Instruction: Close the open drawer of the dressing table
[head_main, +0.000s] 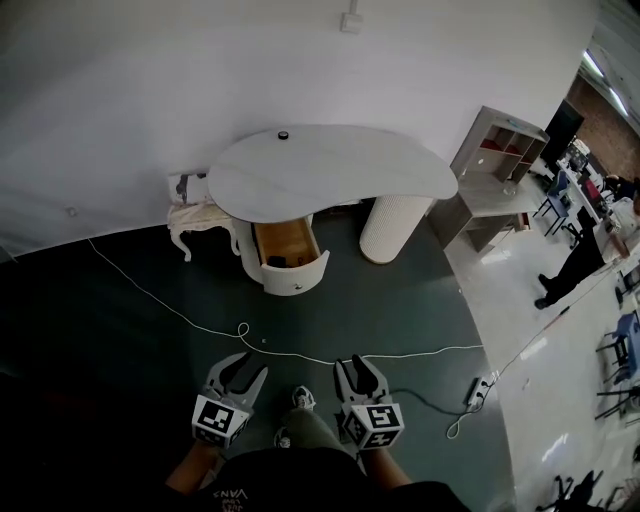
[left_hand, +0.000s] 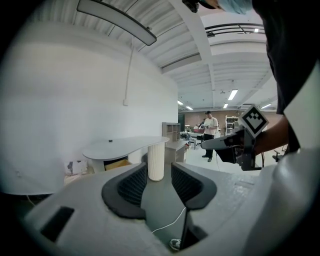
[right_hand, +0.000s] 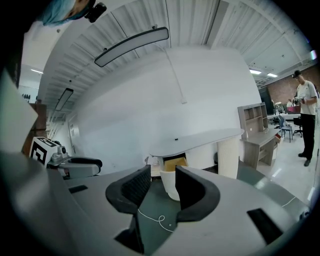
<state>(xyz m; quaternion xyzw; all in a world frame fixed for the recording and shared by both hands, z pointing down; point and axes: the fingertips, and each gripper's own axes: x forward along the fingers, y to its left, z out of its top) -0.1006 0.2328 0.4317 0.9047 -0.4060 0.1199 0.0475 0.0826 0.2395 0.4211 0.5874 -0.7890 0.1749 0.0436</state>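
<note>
The white dressing table (head_main: 330, 170) stands against the far wall. Under its left side the drawer (head_main: 290, 262) is pulled out, showing a wooden inside with a small dark thing in it. Both grippers hover low near my body, well short of the table. My left gripper (head_main: 243, 366) is open with nothing between its jaws. My right gripper (head_main: 360, 368) is open too and holds nothing. In the right gripper view the drawer (right_hand: 170, 184) shows far off through the gap of the right gripper (right_hand: 163, 186). The left gripper (left_hand: 159, 182) frames the table's ribbed leg (left_hand: 155, 162).
A white cable (head_main: 240, 335) runs across the dark floor between me and the drawer, ending at a power strip (head_main: 478, 390). A small ornate white stool (head_main: 195, 218) stands left of the table. A grey shelf desk (head_main: 495, 170) and a person (head_main: 570, 265) are at the right.
</note>
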